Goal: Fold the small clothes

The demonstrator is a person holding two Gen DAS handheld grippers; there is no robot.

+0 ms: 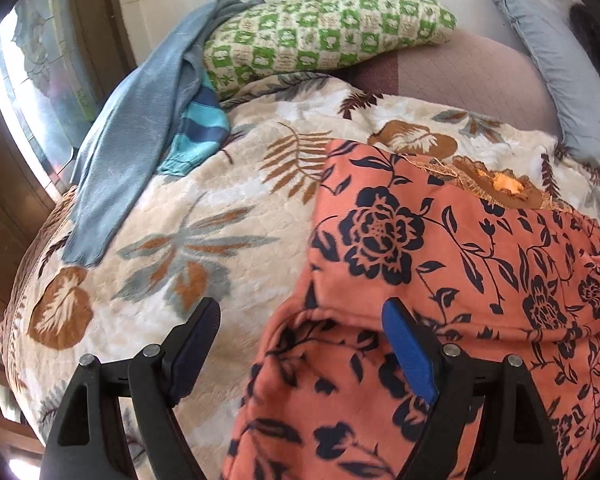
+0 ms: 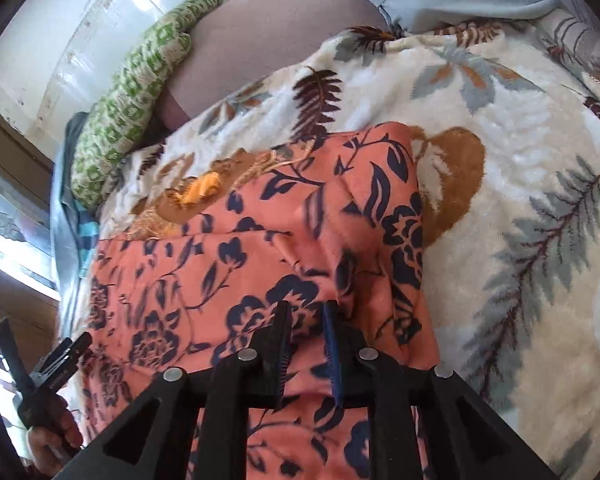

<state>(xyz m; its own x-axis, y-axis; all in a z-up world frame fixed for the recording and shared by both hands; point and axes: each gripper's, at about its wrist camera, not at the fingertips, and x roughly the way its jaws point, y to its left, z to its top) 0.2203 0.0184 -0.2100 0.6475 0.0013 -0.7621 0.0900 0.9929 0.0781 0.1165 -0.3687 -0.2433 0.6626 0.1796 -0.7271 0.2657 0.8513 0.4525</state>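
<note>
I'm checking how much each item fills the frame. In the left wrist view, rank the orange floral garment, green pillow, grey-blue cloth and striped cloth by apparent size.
1. Orange floral garment, largest, though it lies nearest the camera.
2. Green pillow and grey-blue cloth: too alike to rank.
3. Striped cloth, smallest; partly covered.

The garment (image 1: 440, 240) is orange-pink cloth printed with dark navy flowers and leaves; it lies spread on the blanket (image 1: 220, 220), partly folded, with a hemmed edge turned over near its lower part; a gold-brown embroidered neckline sits at its far end, toward the pillow (image 1: 324, 32).
</note>
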